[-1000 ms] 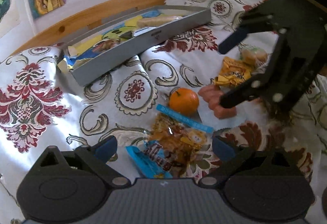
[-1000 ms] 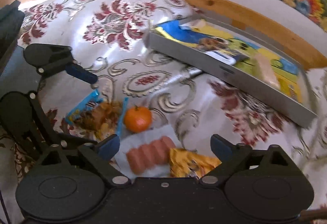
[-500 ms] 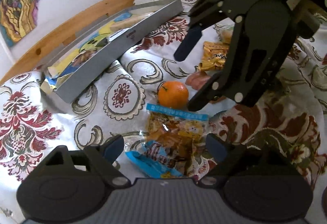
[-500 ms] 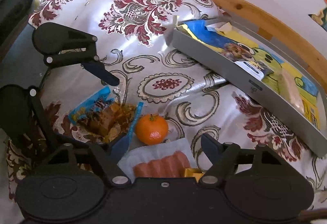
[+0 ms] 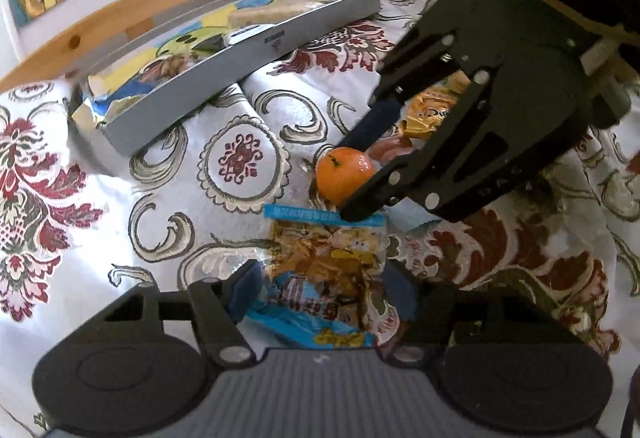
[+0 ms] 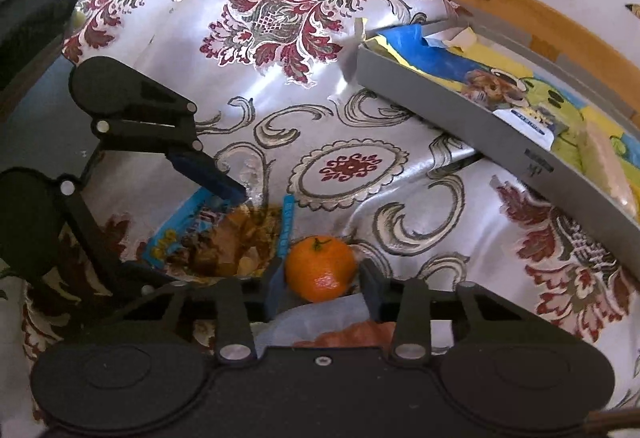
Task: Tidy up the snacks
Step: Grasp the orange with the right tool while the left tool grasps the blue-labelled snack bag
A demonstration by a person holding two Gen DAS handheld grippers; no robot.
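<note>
**Right gripper straddled the tangerine; left gripper bracketed the snack bag**

In the right wrist view, the right gripper (image 6: 322,284) sat at lower centre with its two fingers on either side of the tangerine (image 6: 321,267). The left pad lay against the fruit's side, while a thin gap showed at the right pad, so the grip looked not quite clenched. The tangerine rested on the floral cloth of the desk (image 6: 280,78), just beside a clear snack bag with blue edges (image 6: 218,234) to its left. A pack of pink sausages (image 6: 352,334) peeked out below the fruit, partly hidden by the gripper body.

In the left wrist view, the left gripper (image 5: 322,294) at bottom centre stood released, its fingers spread on either side of the snack bag's lower end; whether they touched the wrapper could not be told. The right gripper filled the right of that frame, and a yellow-orange wrapper (image 5: 430,114) showed between its fingers behind the tangerine.

The grey tray (image 6: 460,122) lay in the right of the right wrist view, well apart from the tangerine, with a picture-printed lining and a pale bar inside.
</note>
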